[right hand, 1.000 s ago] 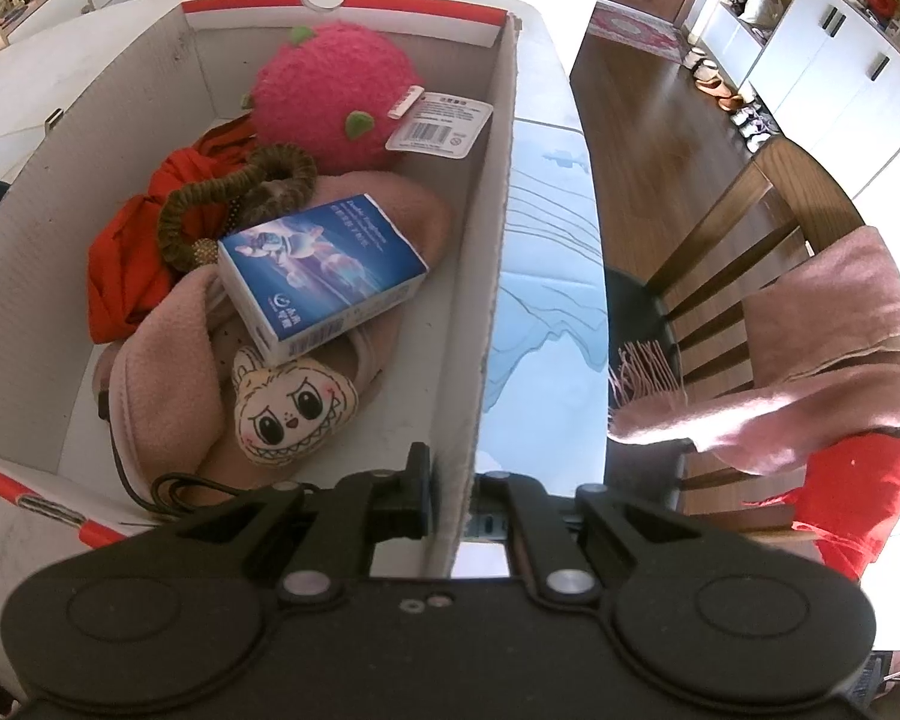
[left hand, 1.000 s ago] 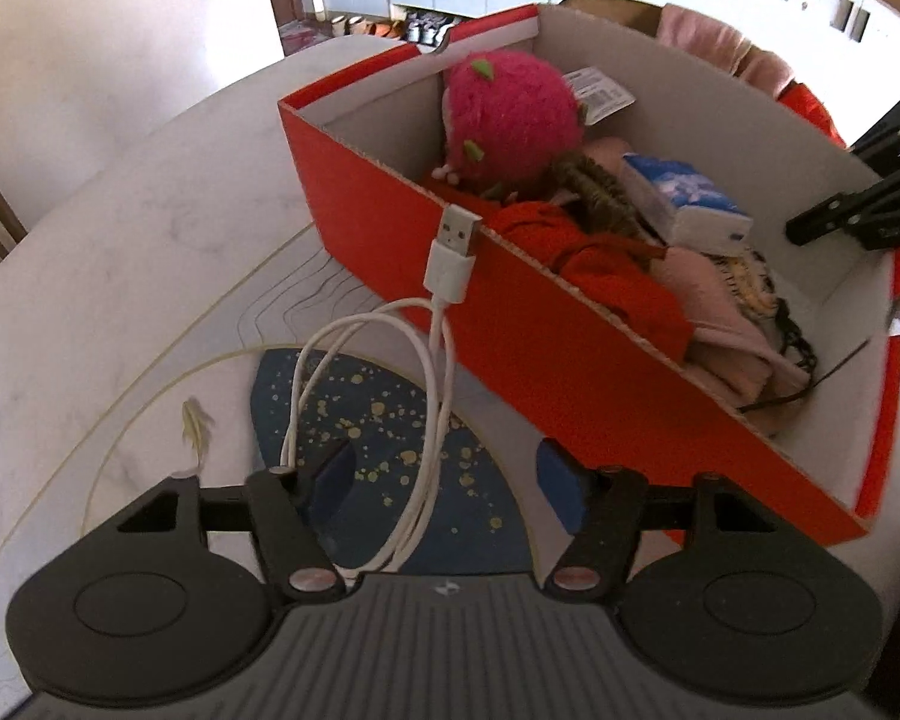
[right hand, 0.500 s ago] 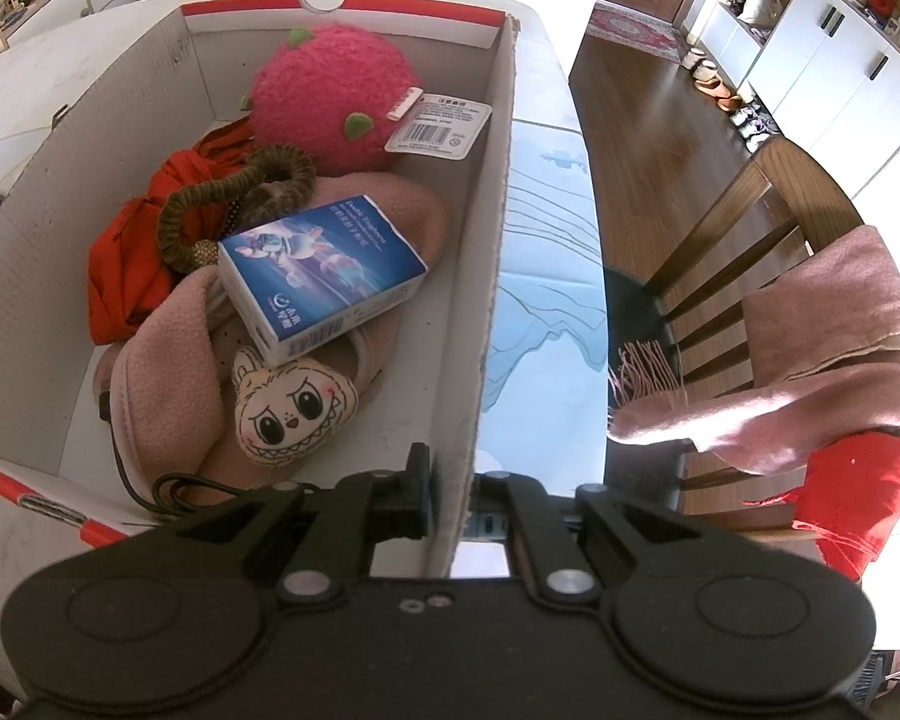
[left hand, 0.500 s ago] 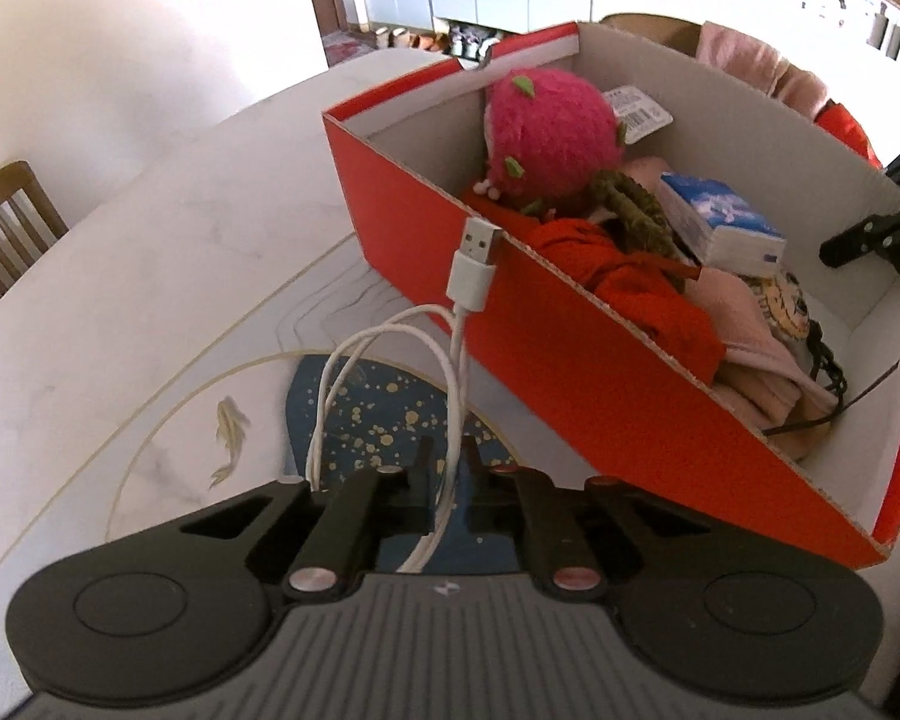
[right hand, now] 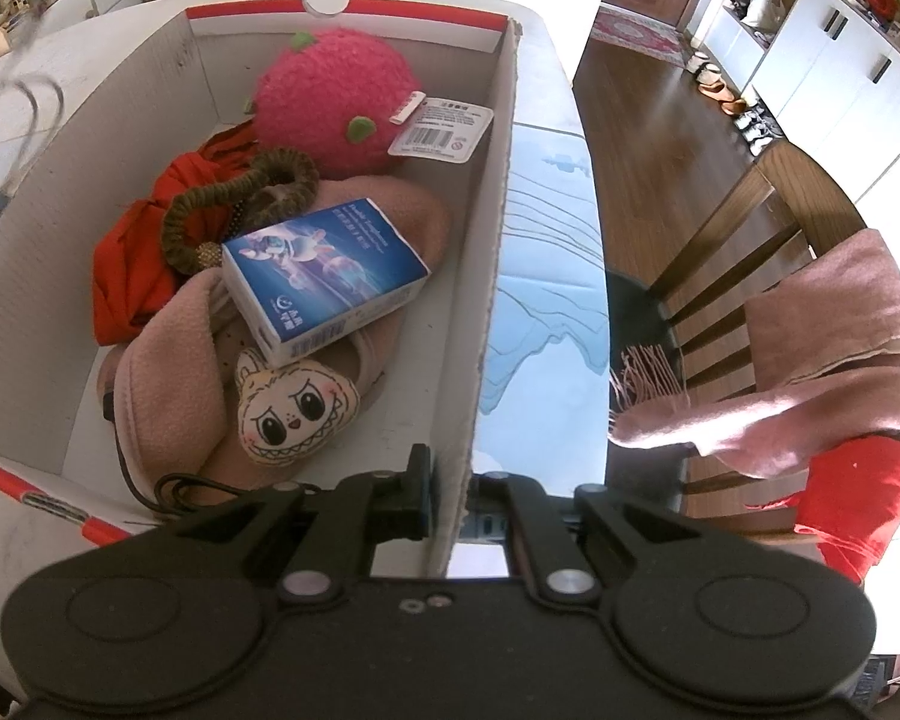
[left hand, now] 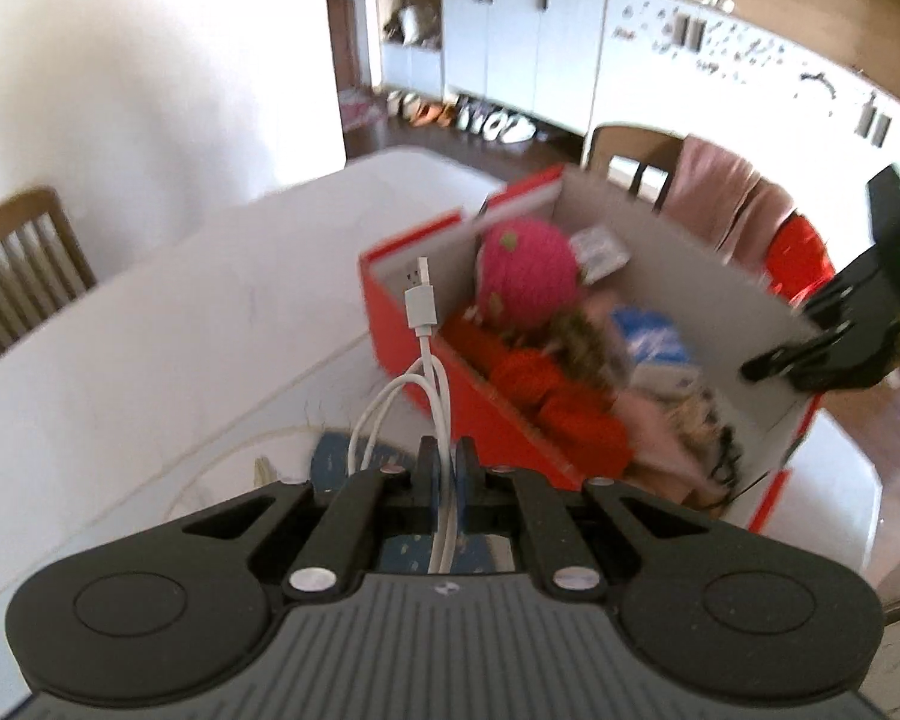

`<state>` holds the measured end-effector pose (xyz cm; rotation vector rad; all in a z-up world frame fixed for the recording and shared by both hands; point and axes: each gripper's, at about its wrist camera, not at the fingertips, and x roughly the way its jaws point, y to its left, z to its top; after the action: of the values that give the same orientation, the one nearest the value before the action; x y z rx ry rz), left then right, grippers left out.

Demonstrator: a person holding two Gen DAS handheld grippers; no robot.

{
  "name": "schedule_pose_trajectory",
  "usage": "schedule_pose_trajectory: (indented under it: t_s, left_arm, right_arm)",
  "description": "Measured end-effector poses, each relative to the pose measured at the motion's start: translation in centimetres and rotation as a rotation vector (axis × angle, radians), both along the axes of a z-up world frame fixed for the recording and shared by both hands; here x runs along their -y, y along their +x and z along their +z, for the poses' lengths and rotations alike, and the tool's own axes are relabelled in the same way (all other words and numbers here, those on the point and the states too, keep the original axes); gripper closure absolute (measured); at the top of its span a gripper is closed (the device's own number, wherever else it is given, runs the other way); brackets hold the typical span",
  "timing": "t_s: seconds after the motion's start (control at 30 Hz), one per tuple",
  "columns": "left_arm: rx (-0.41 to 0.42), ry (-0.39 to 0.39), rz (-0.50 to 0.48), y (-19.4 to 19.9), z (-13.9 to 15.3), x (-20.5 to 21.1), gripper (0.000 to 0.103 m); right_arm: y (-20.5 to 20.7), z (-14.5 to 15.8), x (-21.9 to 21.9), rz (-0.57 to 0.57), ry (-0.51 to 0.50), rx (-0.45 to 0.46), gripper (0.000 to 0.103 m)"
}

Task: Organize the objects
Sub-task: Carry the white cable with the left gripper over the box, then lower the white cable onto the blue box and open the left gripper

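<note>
My left gripper [left hand: 444, 471] is shut on a coiled white USB cable [left hand: 424, 354] and holds it above the table, left of the red cardboard box [left hand: 450, 387]. The cable's plug [left hand: 420, 300] sticks up. My right gripper [right hand: 450, 489] is shut on the box's right wall [right hand: 492, 276], one finger inside and one outside. The box holds a pink plush fruit [right hand: 330, 102], an orange cloth [right hand: 132, 252], a braided ring [right hand: 240, 204], a blue carton [right hand: 324, 276], a pink cloth [right hand: 174, 384] and a toothy plush face [right hand: 294, 411]. The right gripper shows in the left wrist view [left hand: 834, 342].
The box stands on a white table [left hand: 150, 330] with a blue patterned mat [right hand: 546, 300]. Wooden chairs stand at the left [left hand: 18, 264] and at the right, draped with a pink scarf [right hand: 810, 360]. A black cord [right hand: 174, 489] lies in the box's near corner.
My left gripper has closed on the white cable and lifted it up off the mat, away from the table. The right gripper has stayed clamped on the box wall.
</note>
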<state>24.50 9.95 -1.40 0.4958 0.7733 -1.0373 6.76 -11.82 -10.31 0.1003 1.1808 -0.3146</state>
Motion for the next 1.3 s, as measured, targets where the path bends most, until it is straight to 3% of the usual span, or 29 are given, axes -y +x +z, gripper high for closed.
schedule_pose_trajectory:
  t_s: [0.37, 0.67, 1.0, 1.3]
  left_arm:
    - [0.145, -0.05, -0.209, -4.2, 5.5, 4.6, 0.099]
    - [0.236, 0.041, -0.371, -7.3, 2.9, 11.1, 0.099]
    - [0.167, 0.15, -0.391, -7.3, -3.0, 15.1, 0.099]
    - [0.03, 0.183, -0.353, -6.3, -6.2, 16.2, 0.099]
  right_arm:
    - [-0.1, 0.1, 0.1, 0.007, 0.004, 0.007, 0.098]
    - [-0.3, 0.2, 0.1, 0.016, 0.006, 0.015, 0.098]
    - [-0.3, 0.2, 0.2, 0.022, 0.011, 0.017, 0.098]
    - [-0.4, 0.2, 0.1, 0.021, 0.013, 0.016, 0.098]
